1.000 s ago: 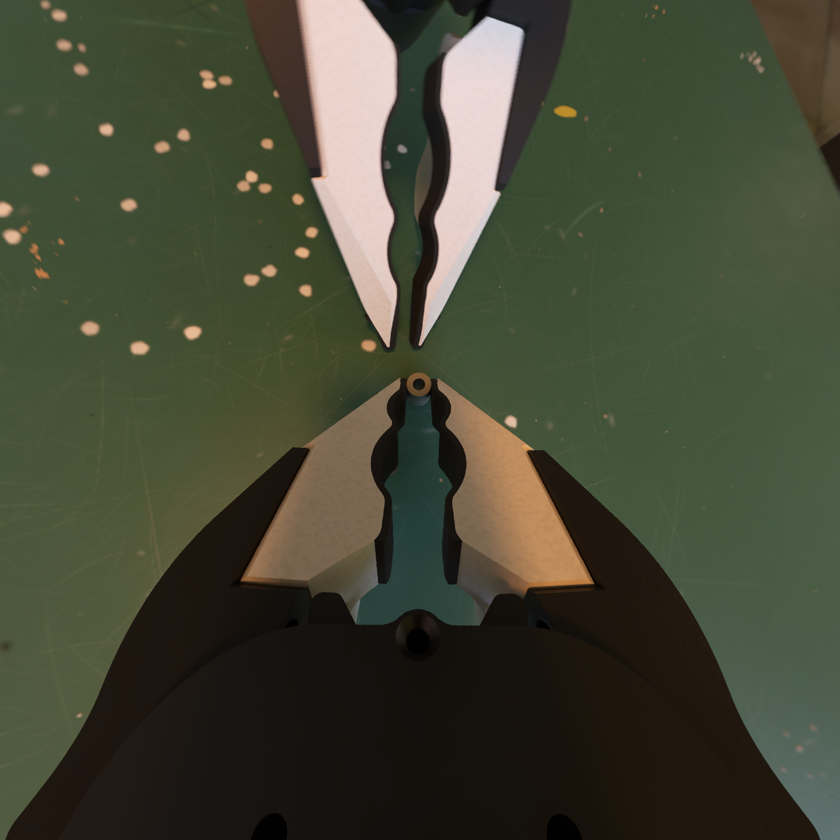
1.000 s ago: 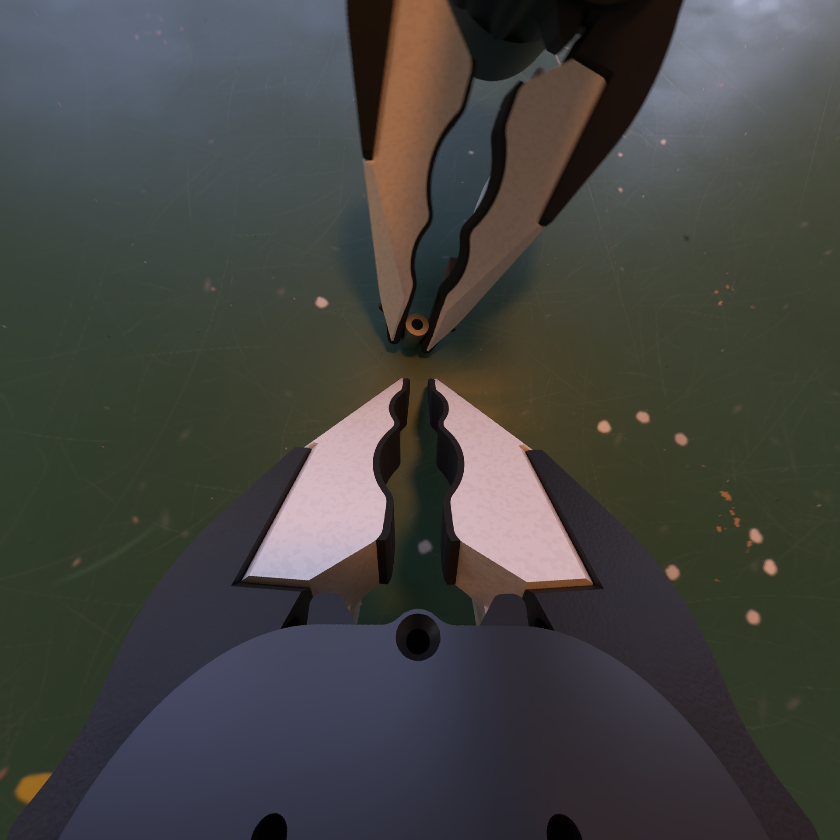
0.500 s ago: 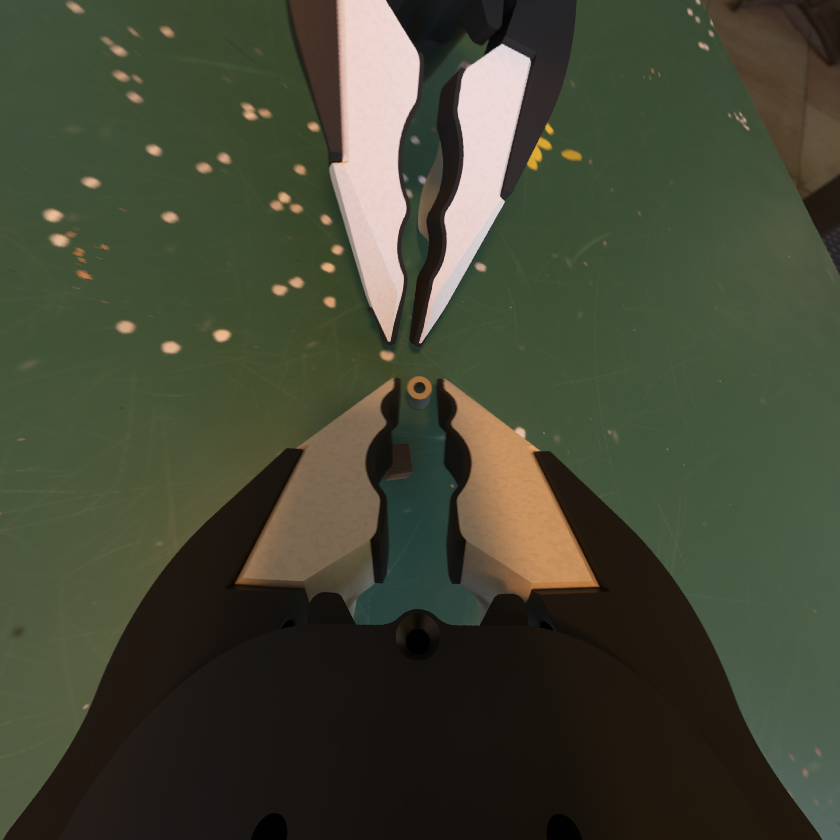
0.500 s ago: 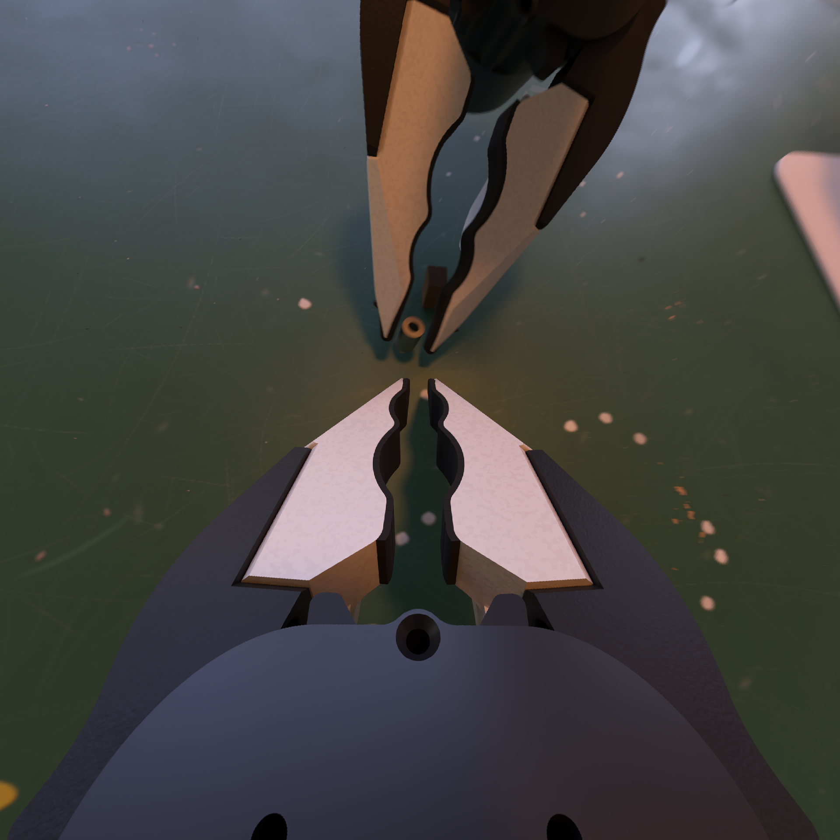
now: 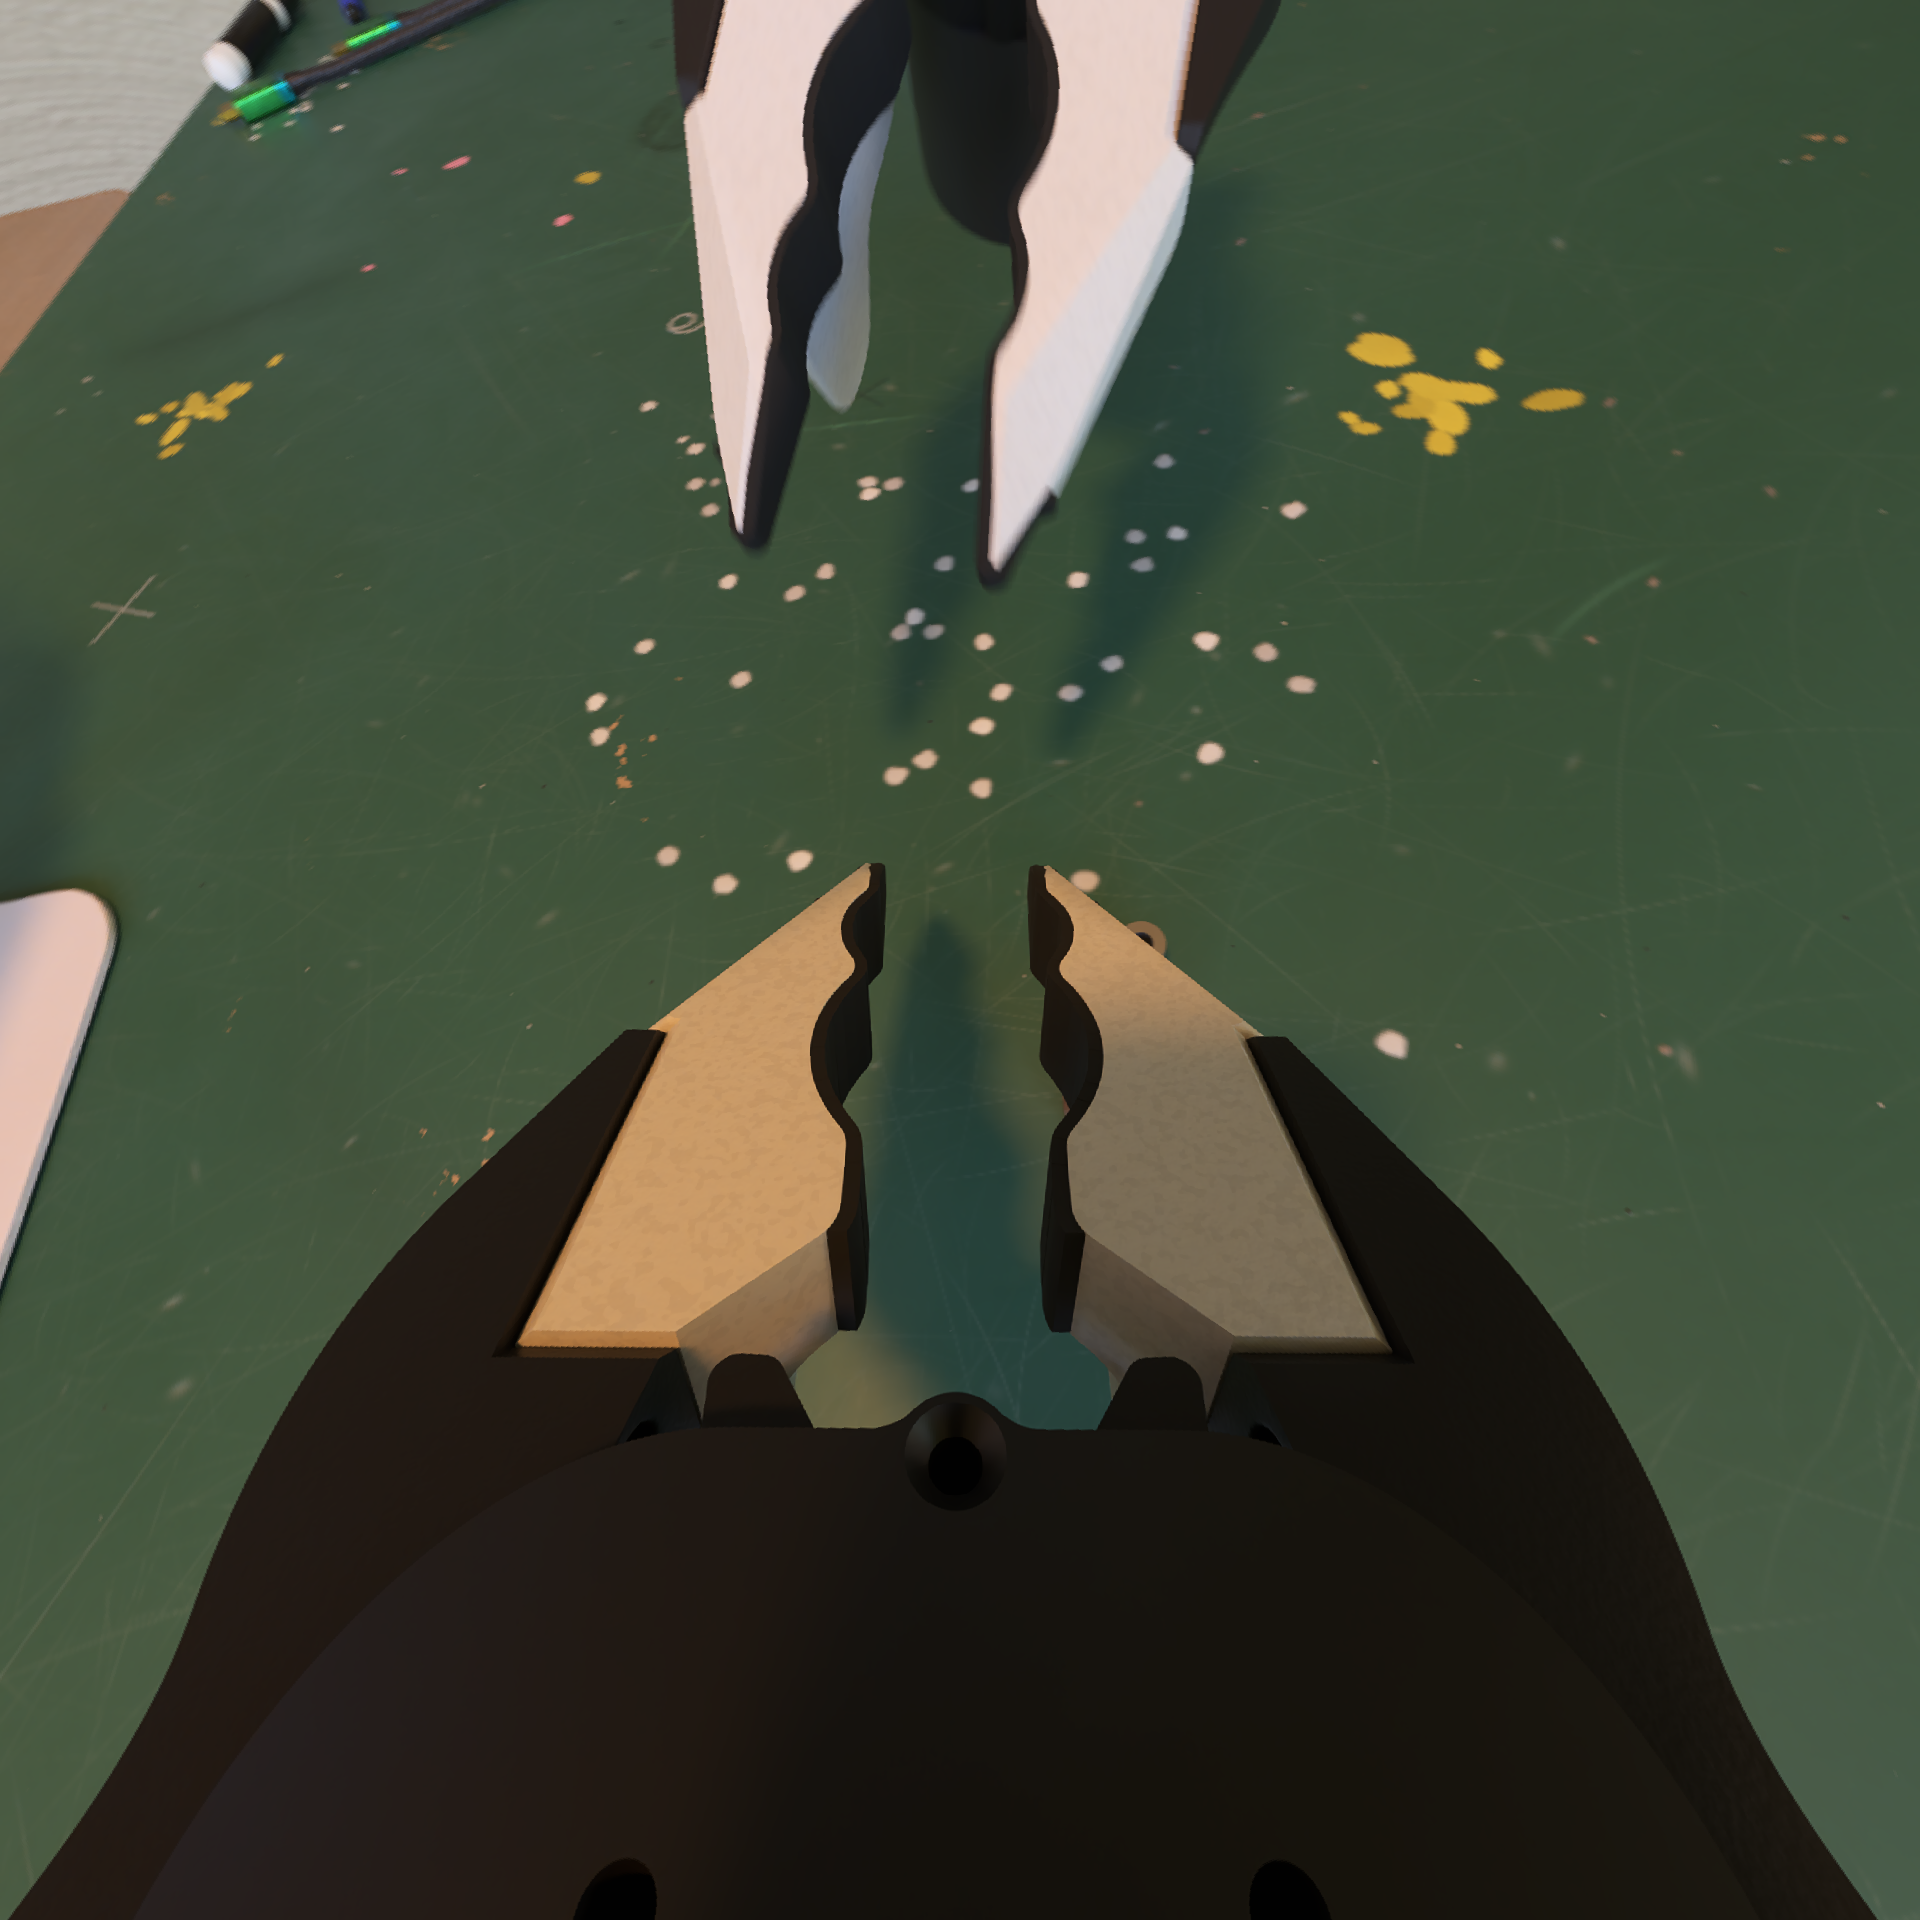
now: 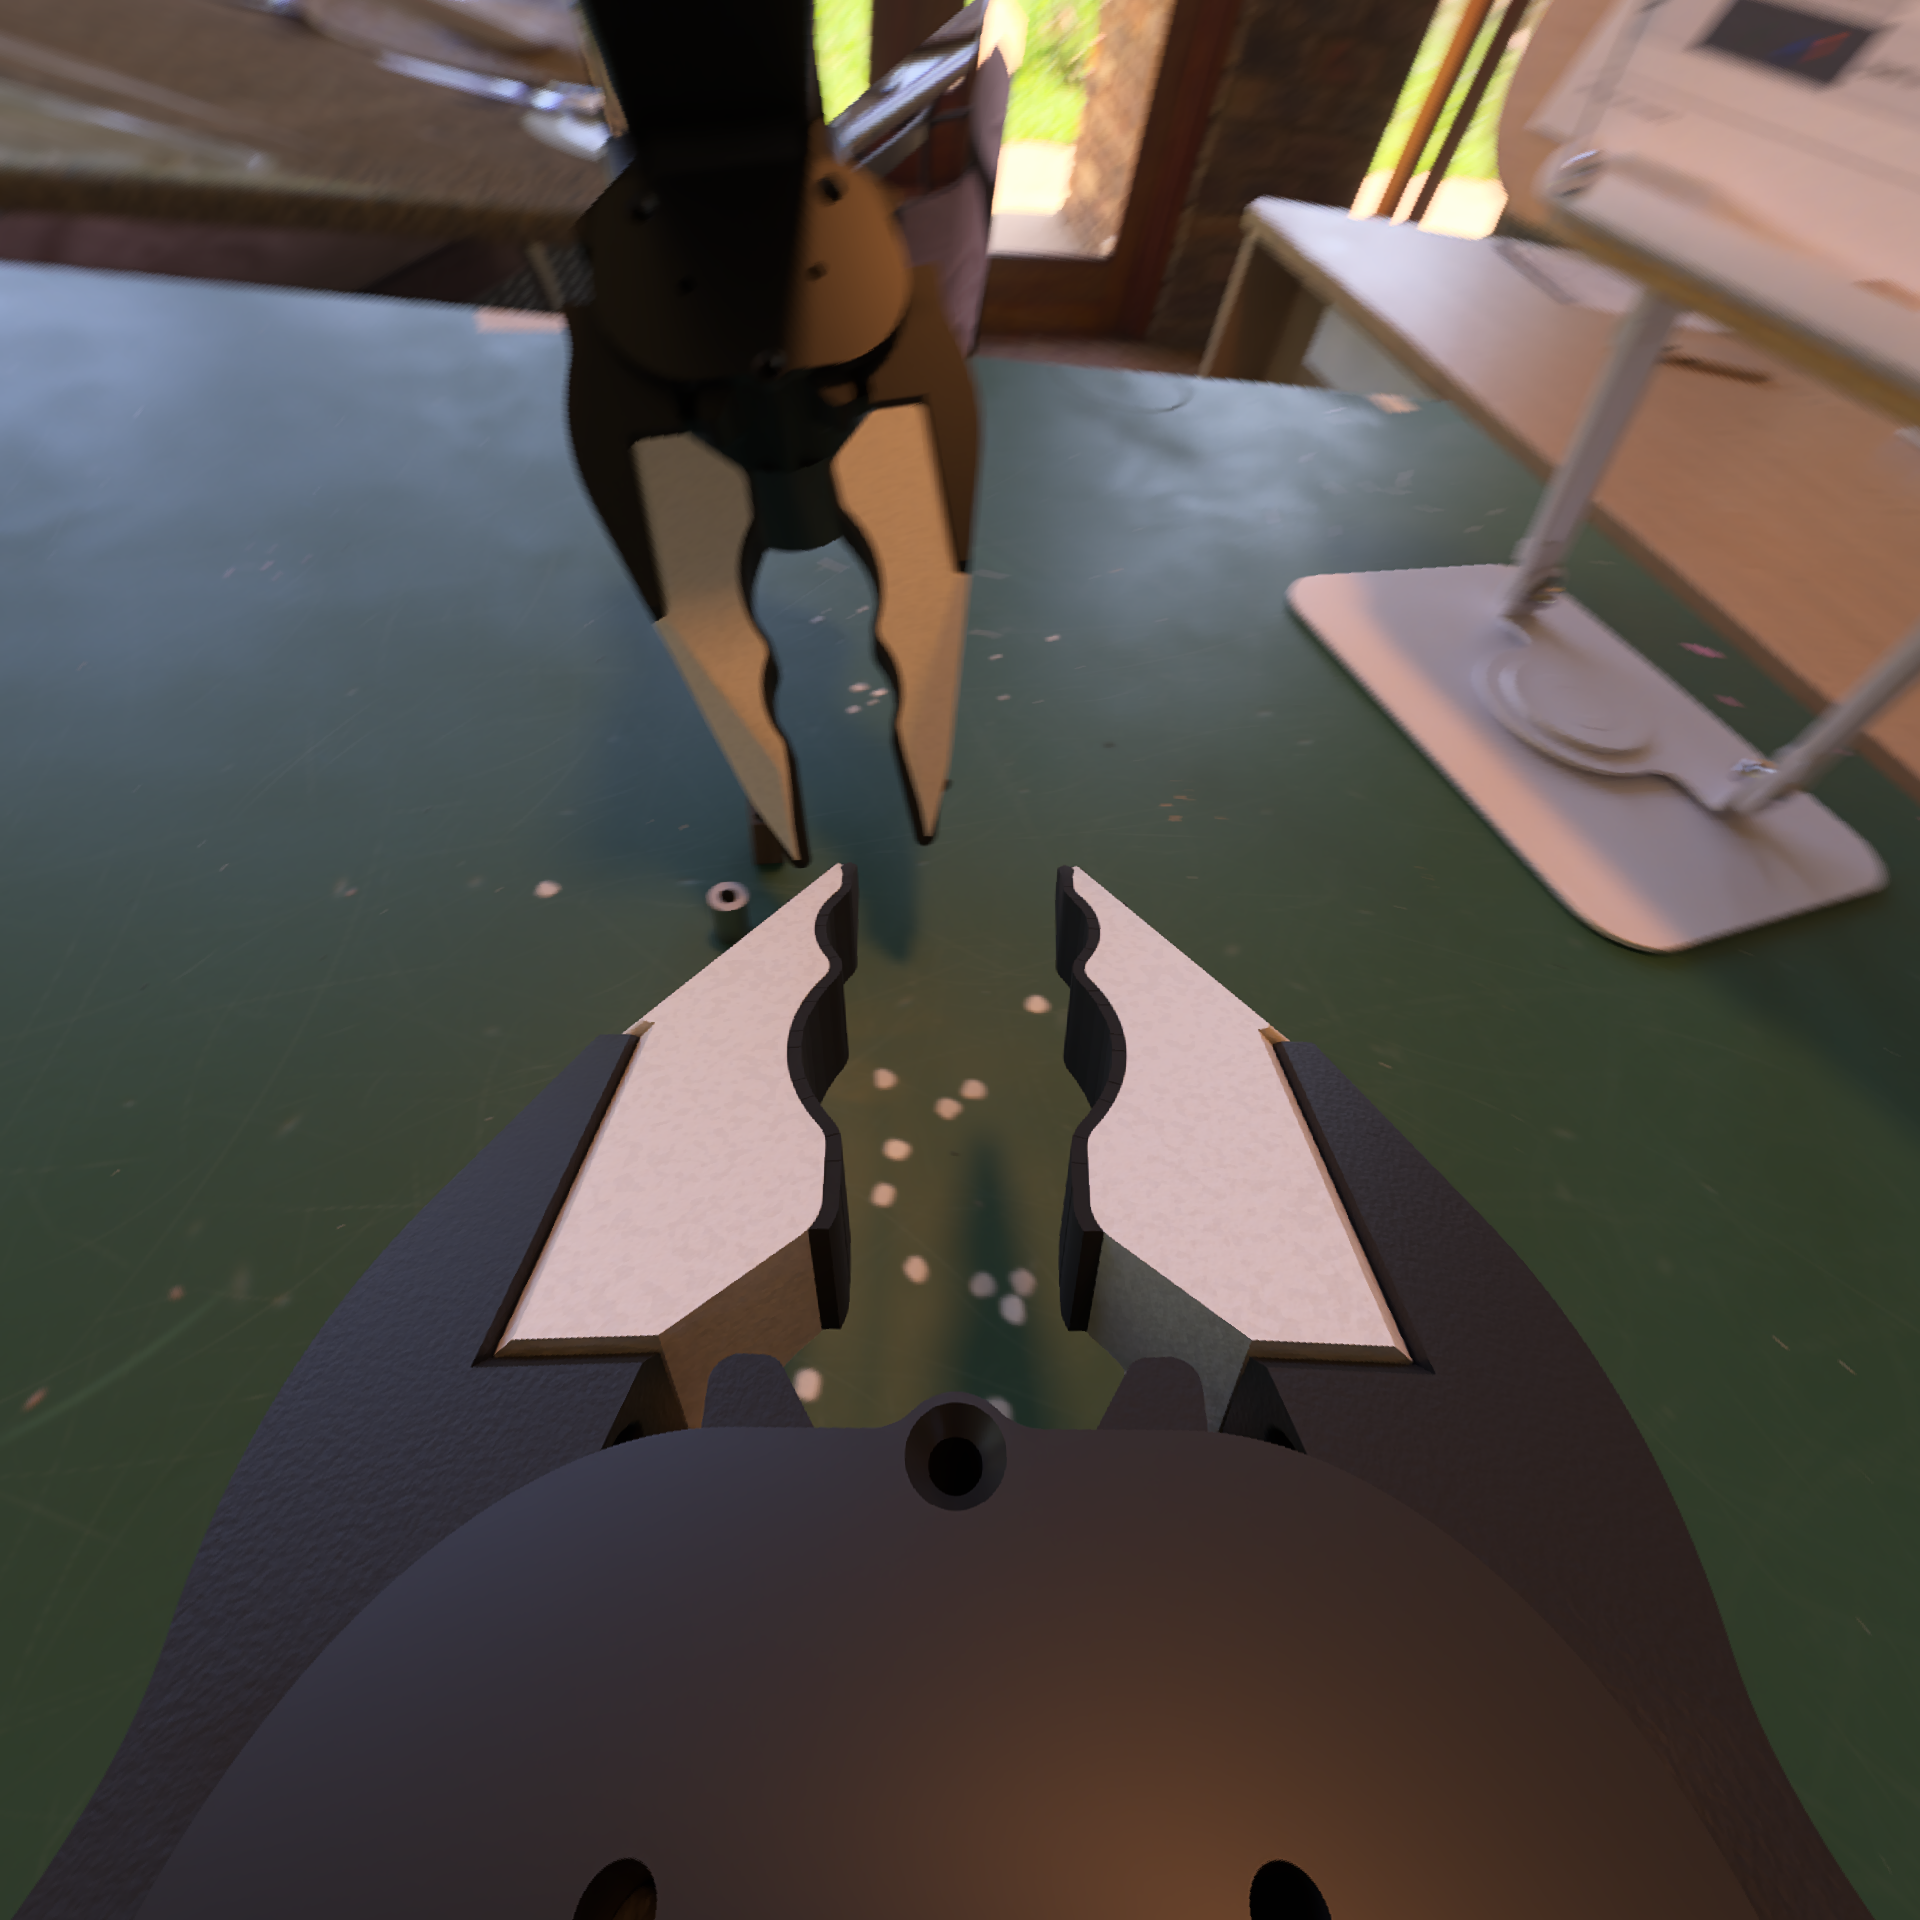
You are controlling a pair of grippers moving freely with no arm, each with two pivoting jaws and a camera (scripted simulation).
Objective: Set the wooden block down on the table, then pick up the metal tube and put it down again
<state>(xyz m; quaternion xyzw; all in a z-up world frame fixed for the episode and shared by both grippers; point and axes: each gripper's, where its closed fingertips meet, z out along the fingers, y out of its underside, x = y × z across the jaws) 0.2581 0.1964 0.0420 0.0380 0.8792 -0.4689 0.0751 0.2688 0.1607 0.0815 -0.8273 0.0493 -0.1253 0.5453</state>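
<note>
1. The metal tube [image 6: 728, 897] stands on end on the green table [image 6: 312, 727], centre-left of the right wrist frame, bore upward.
2. A dark wooden block [image 6: 767, 840] stands just beyond it.
3. The right gripper [image 6: 954, 868], jaws apart and empty, has the tube just left of its left fingertip.
4. The left gripper [image 6: 862, 831], also parted and empty, hangs over the block.

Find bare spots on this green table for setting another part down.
Free: the wide stretch beyond the tube, away from the white stand base; the strip between that base and the right tongs. Crowded: tube and block beside the left tongs.
</note>
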